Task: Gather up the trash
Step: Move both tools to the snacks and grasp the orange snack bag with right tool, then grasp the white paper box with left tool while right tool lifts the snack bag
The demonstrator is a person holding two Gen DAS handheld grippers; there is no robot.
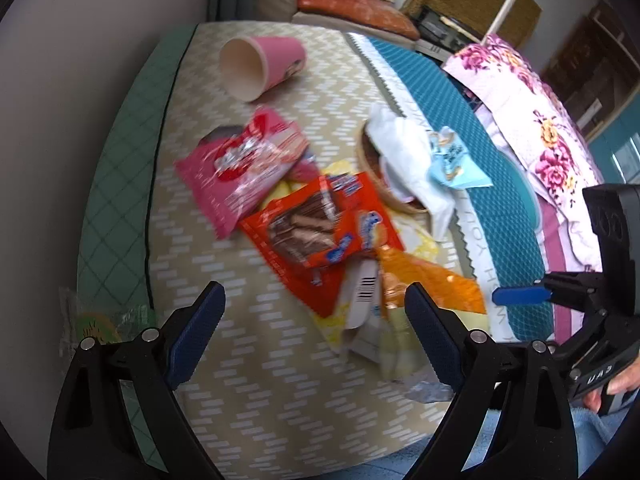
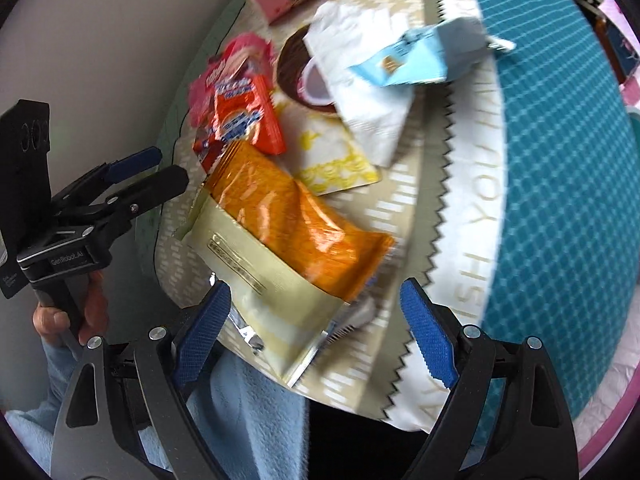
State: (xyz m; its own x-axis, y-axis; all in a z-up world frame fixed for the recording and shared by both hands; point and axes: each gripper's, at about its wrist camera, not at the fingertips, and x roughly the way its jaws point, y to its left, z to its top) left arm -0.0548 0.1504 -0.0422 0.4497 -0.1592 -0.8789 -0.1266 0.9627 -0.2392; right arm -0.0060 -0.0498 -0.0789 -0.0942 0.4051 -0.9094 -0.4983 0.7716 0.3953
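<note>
Snack wrappers lie heaped on a beige patterned mat (image 1: 260, 380): a pink wrapper (image 1: 240, 168), a red-orange wrapper (image 1: 320, 228) and an orange wrapper (image 1: 428, 280). A pink paper cup (image 1: 260, 66) lies on its side at the far end. My left gripper (image 1: 316, 332) hovers open over the mat's near part, touching nothing. My right gripper (image 2: 316, 336) is open too. A cream pouch (image 2: 272, 300) lies below and between its pads, which do not press on it. The orange wrapper (image 2: 296, 216) lies on that pouch. Everything is motion-blurred.
A white napkin (image 1: 404, 152) and a light blue packet (image 1: 456, 160) lie over a brown wicker bowl (image 1: 372, 160). A teal cushion (image 2: 560, 160) borders the mat on the right, with floral cloth (image 1: 540, 120) beyond. A hand (image 2: 52, 320) holds the left gripper (image 2: 160, 172).
</note>
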